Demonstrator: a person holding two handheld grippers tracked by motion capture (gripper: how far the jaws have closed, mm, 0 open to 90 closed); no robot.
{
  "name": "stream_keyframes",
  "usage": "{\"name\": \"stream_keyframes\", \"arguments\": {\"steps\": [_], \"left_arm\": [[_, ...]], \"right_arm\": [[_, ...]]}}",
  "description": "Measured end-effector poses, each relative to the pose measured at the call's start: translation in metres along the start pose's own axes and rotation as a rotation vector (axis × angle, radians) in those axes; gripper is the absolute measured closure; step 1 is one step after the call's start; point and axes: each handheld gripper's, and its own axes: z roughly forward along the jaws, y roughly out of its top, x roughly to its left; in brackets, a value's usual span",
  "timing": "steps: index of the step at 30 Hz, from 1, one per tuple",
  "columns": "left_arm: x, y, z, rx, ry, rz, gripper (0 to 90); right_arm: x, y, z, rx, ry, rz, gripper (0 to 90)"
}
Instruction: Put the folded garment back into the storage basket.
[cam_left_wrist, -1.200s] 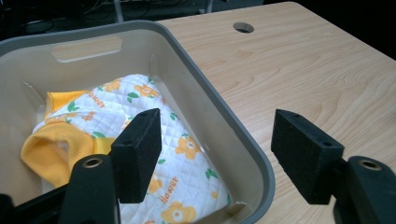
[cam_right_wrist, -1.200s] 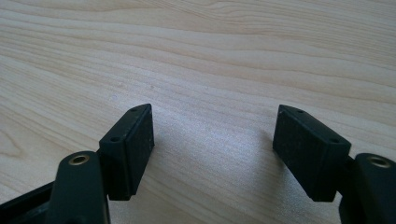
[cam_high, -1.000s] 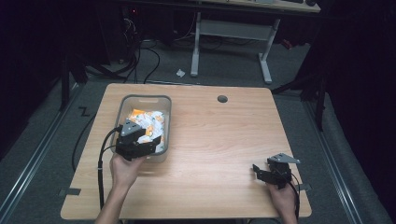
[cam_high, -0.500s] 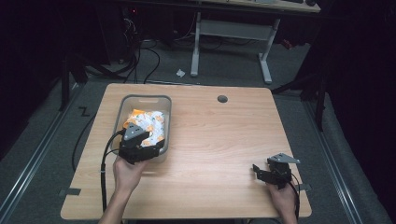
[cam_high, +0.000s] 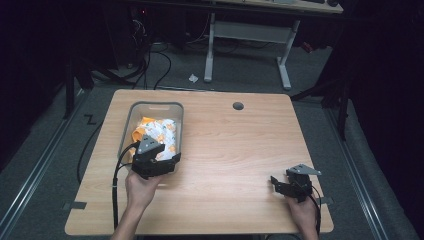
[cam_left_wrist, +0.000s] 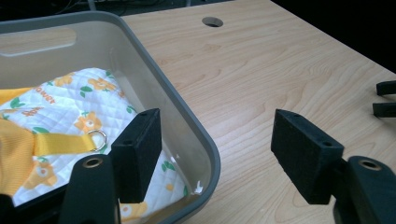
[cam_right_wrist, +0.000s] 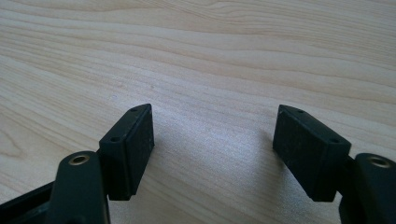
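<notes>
Wooden table (cam_high: 225, 150): left claw (cam_high: 167, 162) gapes astride the bin's (cam_high: 150, 106) corner, right claw (cam_high: 274, 182) rests apart

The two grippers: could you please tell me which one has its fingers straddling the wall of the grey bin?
The left gripper: its open fingers sit astride the grey bin wall. The right gripper rests over bare table.

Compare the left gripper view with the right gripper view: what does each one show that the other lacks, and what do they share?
Left gripper view: a grey bin holding a white quilted cloth with orange flowers, a yellow strap with a metal ring, and the table's round cable hole. One jaw of the left hand-held gripper hangs inside the bin, the other outside its wall.

Right gripper view: the right hand-held gripper low over bare wood.

Both: the wooden table, and open black jaws with nothing between the pads.
</notes>
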Motion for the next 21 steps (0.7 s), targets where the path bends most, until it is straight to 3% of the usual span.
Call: {"name": "stream_keyframes", "arguments": {"steps": [21], "left_arm": [[-0.018, -0.005, 0.011, 0.015, -0.041, 0.022, 34.0]], "right_arm": [[0.0, 0.0, 0.0, 0.0, 0.0, 0.0, 29.5]]}}
